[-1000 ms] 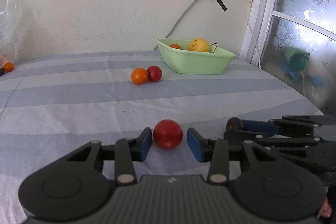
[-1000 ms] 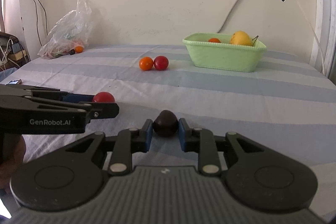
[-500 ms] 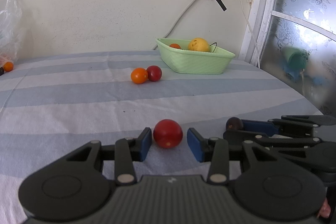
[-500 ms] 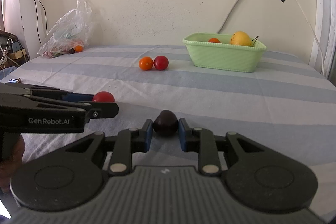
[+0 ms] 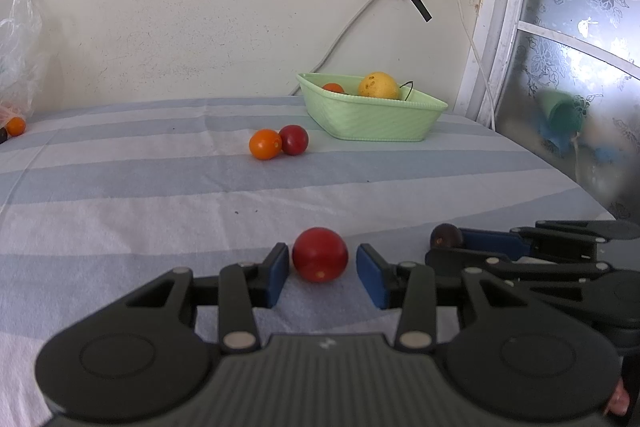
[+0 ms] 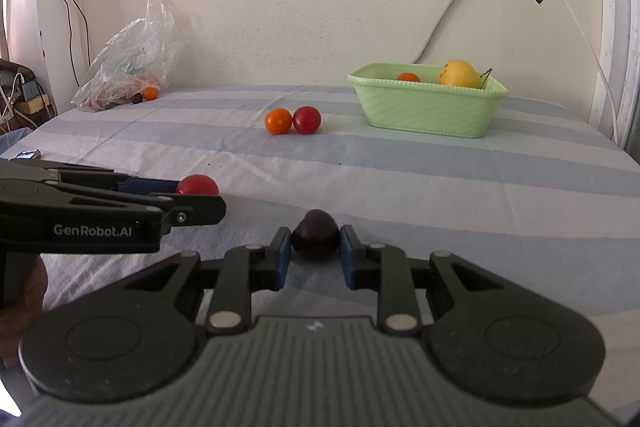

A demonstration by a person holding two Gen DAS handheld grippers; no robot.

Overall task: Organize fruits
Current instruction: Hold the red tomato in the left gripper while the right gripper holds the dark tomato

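A red tomato [image 5: 320, 254] lies on the striped cloth between the fingers of my left gripper [image 5: 322, 269], which is open with gaps on both sides. My right gripper [image 6: 313, 253] is shut on a dark purple fruit [image 6: 315, 234] resting on the cloth. The red tomato also shows in the right wrist view [image 6: 197, 185], and the dark fruit in the left wrist view [image 5: 446, 235]. An orange tomato [image 5: 265, 144] and a dark red tomato [image 5: 294, 139] touch each other mid-table. A green basket [image 5: 372, 121] at the back holds a yellow fruit [image 5: 378, 86] and an orange one [image 5: 333, 87].
A clear plastic bag [image 6: 128, 63] with more fruit lies at the back left against the wall. A small orange fruit [image 6: 150, 93] sits beside it. A cable [image 6: 444, 23] hangs down the wall behind the basket. A glass door frame [image 5: 488, 27] stands at the right.
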